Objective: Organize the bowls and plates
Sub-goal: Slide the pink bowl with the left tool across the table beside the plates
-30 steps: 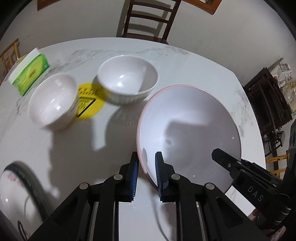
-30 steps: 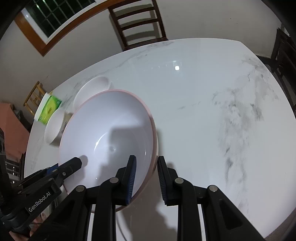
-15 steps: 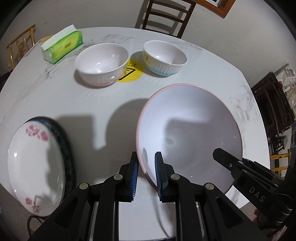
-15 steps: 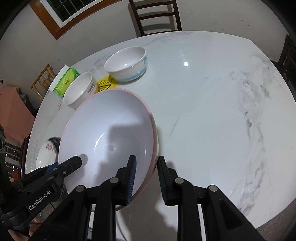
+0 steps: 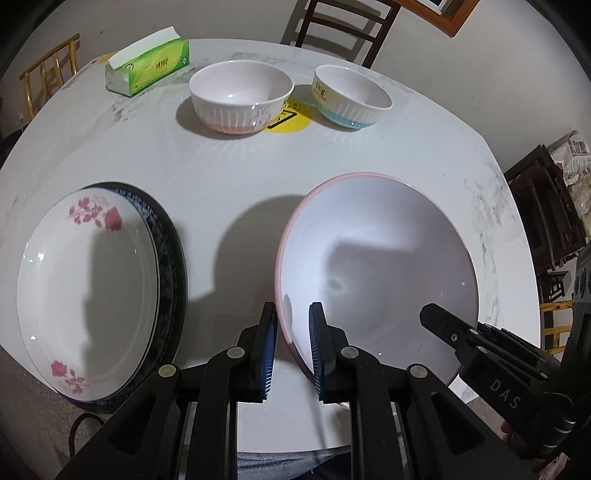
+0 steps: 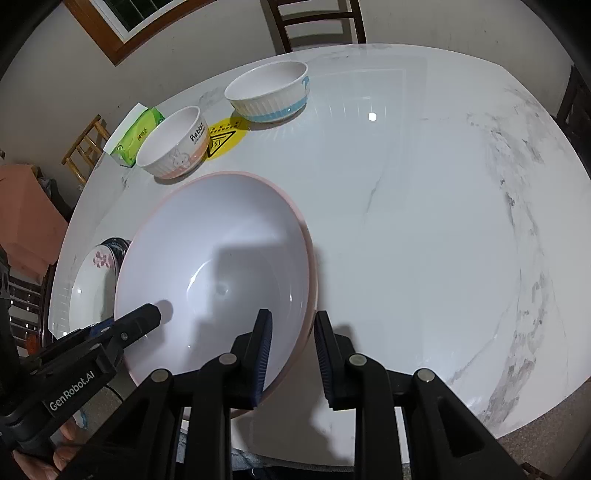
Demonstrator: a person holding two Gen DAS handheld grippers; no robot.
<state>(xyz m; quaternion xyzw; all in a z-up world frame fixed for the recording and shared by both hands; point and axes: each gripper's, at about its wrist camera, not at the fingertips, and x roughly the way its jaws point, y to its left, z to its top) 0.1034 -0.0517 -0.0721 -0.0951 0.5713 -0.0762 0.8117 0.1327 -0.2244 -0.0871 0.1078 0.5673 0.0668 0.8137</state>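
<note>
A large pink-rimmed white bowl [image 5: 376,266] [image 6: 214,277] hangs above the marble table's near edge, carried by both grippers. My left gripper [image 5: 291,317] is shut on the bowl's left rim. My right gripper [image 6: 291,325] is shut on its right rim. Left of the bowl lies a white plate with pink flowers [image 5: 85,291] [image 6: 88,288], stacked on a dark blue-patterned plate [image 5: 171,258]. At the far side stand a rabbit bowl with a pink base [image 5: 240,96] [image 6: 173,142] and a bowl with a blue base [image 5: 351,96] [image 6: 267,92].
A green tissue pack [image 5: 147,66] [image 6: 135,133] sits at the far left. A yellow warning sticker [image 5: 288,120] [image 6: 223,136] lies between the two small bowls. Wooden chairs [image 5: 343,22] stand behind the white marble table [image 6: 424,221]. A person's fingers [image 6: 40,458] hold the left tool.
Both grippers carried the large bowl toward the table's near edge. The small bowls and tissue pack now sit farther off, and the stacked plates have come fully into view at left.
</note>
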